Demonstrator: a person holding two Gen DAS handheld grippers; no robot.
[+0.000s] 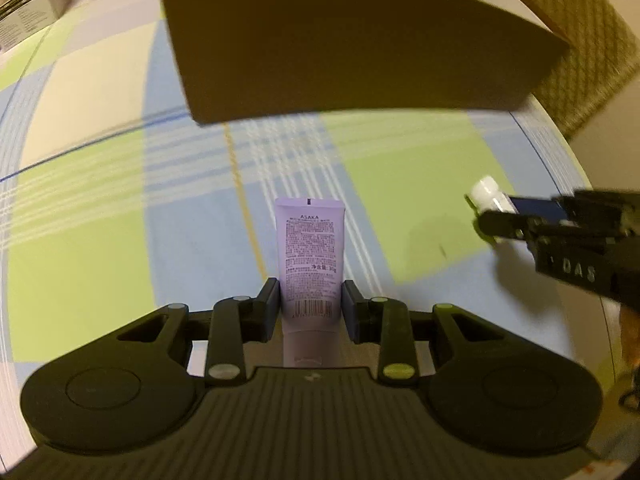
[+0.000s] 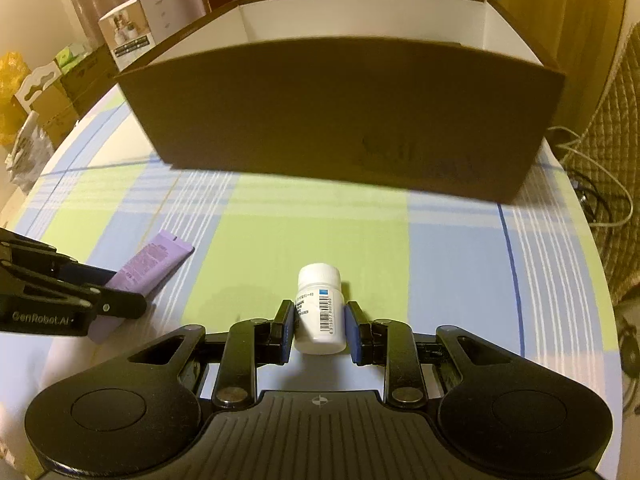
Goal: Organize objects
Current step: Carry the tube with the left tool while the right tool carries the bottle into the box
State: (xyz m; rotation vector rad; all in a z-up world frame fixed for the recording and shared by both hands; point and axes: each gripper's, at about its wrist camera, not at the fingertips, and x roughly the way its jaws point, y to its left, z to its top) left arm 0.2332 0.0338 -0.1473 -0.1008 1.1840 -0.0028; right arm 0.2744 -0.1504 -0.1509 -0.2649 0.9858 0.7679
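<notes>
My left gripper [image 1: 310, 312] is shut on a lilac cosmetic tube [image 1: 310, 248], its flat crimped end pointing away from me over the checked cloth. The same tube [image 2: 154, 262] shows at the left of the right wrist view, held by the left gripper [image 2: 120, 296]. My right gripper [image 2: 319, 328] is shut on a small white pill bottle [image 2: 320, 308] with a barcode label and white cap. The bottle [image 1: 486, 194] also shows at the right of the left wrist view in the right gripper [image 1: 504, 216]. A brown cardboard box [image 2: 340, 112], open on top with white inner walls, stands beyond both grippers.
The table carries a blue, green and white checked cloth [image 2: 304, 224]. Its rounded edge [image 2: 592, 240] curves close by on the right, with cables [image 2: 600, 196] and a quilted surface [image 2: 616, 128] past it. Cartons [image 2: 132, 28] and bags are stacked at the far left.
</notes>
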